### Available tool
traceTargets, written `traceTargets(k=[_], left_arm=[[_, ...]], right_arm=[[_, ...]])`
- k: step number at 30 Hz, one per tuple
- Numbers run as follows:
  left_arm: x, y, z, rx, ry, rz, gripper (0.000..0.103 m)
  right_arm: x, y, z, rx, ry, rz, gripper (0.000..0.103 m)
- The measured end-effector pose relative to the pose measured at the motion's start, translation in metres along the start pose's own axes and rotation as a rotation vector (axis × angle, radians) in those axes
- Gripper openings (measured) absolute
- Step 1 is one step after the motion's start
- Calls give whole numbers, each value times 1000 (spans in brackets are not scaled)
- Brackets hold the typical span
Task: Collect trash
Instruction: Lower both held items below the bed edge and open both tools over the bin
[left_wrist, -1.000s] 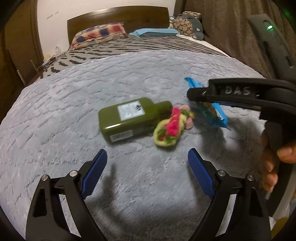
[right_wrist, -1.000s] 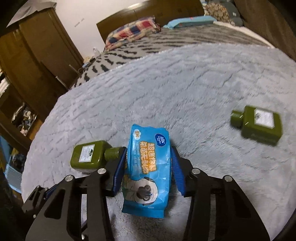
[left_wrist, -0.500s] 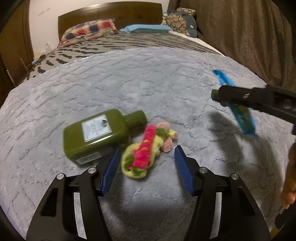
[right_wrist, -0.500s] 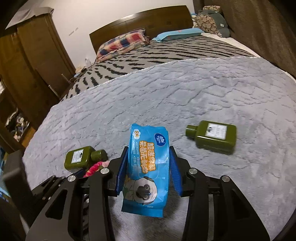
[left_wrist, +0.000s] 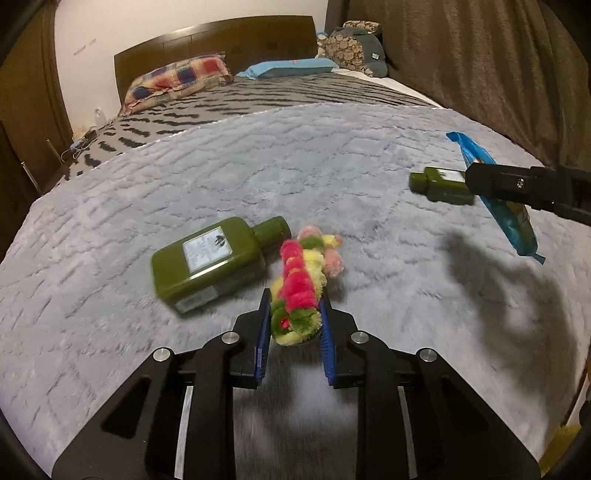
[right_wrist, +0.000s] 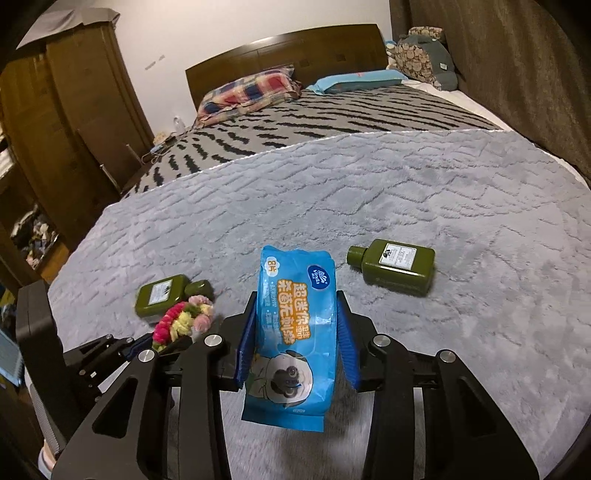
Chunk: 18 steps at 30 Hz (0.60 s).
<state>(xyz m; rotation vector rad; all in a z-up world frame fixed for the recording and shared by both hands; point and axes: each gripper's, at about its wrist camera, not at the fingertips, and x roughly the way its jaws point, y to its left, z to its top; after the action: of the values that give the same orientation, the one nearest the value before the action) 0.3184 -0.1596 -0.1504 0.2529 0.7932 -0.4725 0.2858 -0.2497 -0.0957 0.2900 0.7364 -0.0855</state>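
The left gripper (left_wrist: 293, 325) clamps a fuzzy pink-and-yellow toy (left_wrist: 301, 280); the right gripper (right_wrist: 295, 341), jaws closing, squeezes a blue wipes packet (right_wrist: 293, 325), lower edge blurred; two green bottles (right_wrist: 397, 266) lie on the bed's grey blanket (right_wrist: 406, 192); wooden headboard (right_wrist: 280, 48) beyond.

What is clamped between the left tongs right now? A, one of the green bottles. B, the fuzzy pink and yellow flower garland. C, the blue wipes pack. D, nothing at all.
B: in the left wrist view the left tongs have their blue pads pressed on both sides of the fuzzy pink and yellow flower garland, while the nearer green bottle lies free beside it on the grey blanket.
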Motion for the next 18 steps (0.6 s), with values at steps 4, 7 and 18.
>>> traceTargets(k=[4, 7, 18], left_arm=[[-39, -4, -12, -6, -41, -4, 22], [-68, -8, -26, -24, -75, -10, 22], [-156, -43, -103, 17, -149, -16, 22]], right_arm=[[-26, 7, -16, -33, -12, -7, 40], [-50, 13, -34, -54, -25, -1, 40], [-146, 29, -119, -124, -118, 61, 40]])
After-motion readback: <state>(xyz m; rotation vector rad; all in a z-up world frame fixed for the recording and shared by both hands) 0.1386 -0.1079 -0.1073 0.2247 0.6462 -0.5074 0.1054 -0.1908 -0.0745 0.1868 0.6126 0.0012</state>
